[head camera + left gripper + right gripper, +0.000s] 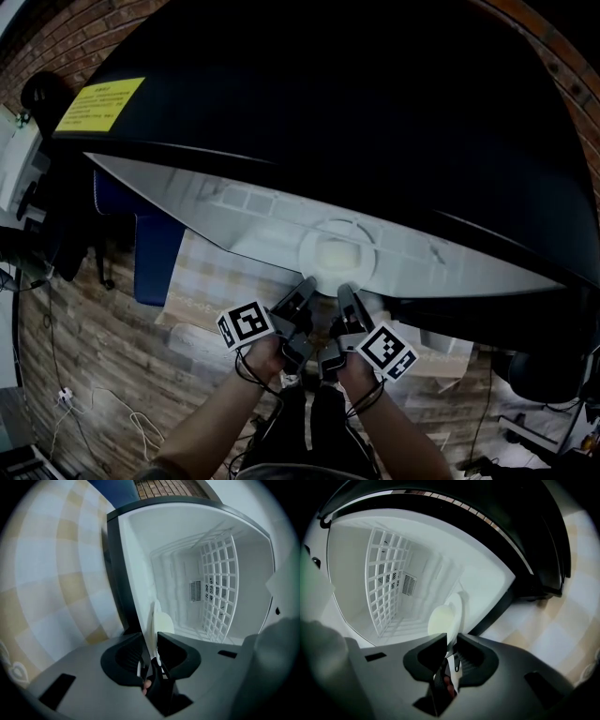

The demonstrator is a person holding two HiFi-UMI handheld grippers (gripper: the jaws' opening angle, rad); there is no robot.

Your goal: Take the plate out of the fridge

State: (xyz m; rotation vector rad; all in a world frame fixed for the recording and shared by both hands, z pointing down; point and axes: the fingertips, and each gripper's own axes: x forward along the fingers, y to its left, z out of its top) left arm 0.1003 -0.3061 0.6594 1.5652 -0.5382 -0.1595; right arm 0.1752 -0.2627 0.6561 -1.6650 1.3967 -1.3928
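A small white plate (337, 251) lies in the white inside of the black fridge (328, 103), just past its front edge. Both grippers meet at the plate's near rim. My left gripper (305, 298) has the rim of the plate (161, 623) between its jaws, which stand slightly wider than the rim, so it is open. On the right side of the rim, my right gripper (345, 300) has its jaws (452, 641) pressed narrowly onto the plate (443, 620). A white wire rack (215, 588) stands deeper in the fridge, behind the plate.
The fridge carries a yellow label (98, 103) on its dark top. Below its opening a beige checked cloth (216, 277) covers the surface, beside a blue object (155, 248). Cables (103, 403) lie on the wooden floor at the lower left.
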